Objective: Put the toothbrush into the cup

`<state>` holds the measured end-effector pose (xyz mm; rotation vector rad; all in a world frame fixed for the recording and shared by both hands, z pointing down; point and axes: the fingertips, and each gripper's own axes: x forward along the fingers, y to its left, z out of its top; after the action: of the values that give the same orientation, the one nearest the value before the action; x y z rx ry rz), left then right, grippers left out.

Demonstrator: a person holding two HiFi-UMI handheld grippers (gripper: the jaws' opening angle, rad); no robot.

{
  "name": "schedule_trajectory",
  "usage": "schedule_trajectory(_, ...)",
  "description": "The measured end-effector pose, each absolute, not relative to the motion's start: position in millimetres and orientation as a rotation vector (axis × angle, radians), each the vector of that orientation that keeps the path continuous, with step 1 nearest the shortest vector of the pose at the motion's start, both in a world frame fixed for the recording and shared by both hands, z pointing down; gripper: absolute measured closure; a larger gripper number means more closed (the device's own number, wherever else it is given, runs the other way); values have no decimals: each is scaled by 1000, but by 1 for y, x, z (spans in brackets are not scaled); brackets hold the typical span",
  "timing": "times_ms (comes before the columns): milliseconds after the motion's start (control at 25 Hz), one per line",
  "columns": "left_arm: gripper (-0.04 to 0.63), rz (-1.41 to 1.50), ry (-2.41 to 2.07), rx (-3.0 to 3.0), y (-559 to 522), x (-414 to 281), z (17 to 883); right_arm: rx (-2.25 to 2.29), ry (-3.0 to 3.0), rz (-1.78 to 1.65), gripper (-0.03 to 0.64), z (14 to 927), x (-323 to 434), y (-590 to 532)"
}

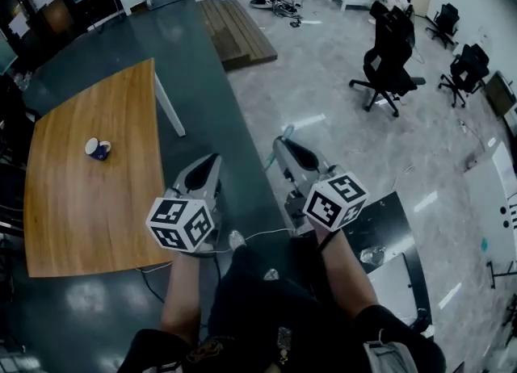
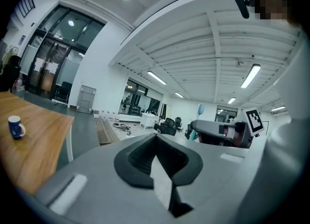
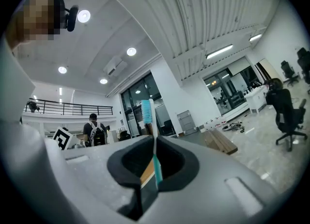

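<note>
Clearly the carrying step: the right claw [image 3: 154, 145] grips the toothbrush [image 3: 147, 111], bristles up, well apart from the cup [image 1: 98, 148] on the table [image 1: 73, 218]. The left claw [image 2: 156, 143] is closed, empty. Next, I'd guess, it travels left and tips down over the cup.

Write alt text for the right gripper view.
The right claw is shut on a toothbrush, its blue-bristled head sticking up past the tips. Behind are glass doors, an office chair at right and a person with a backpack at left.
</note>
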<state>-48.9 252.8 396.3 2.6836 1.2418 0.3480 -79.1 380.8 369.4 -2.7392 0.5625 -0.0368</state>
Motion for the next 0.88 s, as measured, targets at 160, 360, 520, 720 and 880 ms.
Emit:
schedule_trajectory(160,588,306,1163,2686,230,10,392,-2765,646,-73,594,362,-13,356)
schedule_trajectory(360,588,296,1069,2692,184,84,392,-2762,748,-111,594,355,75,306)
schedule_trajectory(520,588,291,958,2704,134,132,393,-2747,861,-140,594,352,136,253)
schedule_trajectory(720,588,285,792,2728,75,168,396,-2703,1043,-183,594,348,190,184)
schedule_trajectory(880,588,263,624,2769,33,185,403,-2642,1217,-209,594,355,220,135)
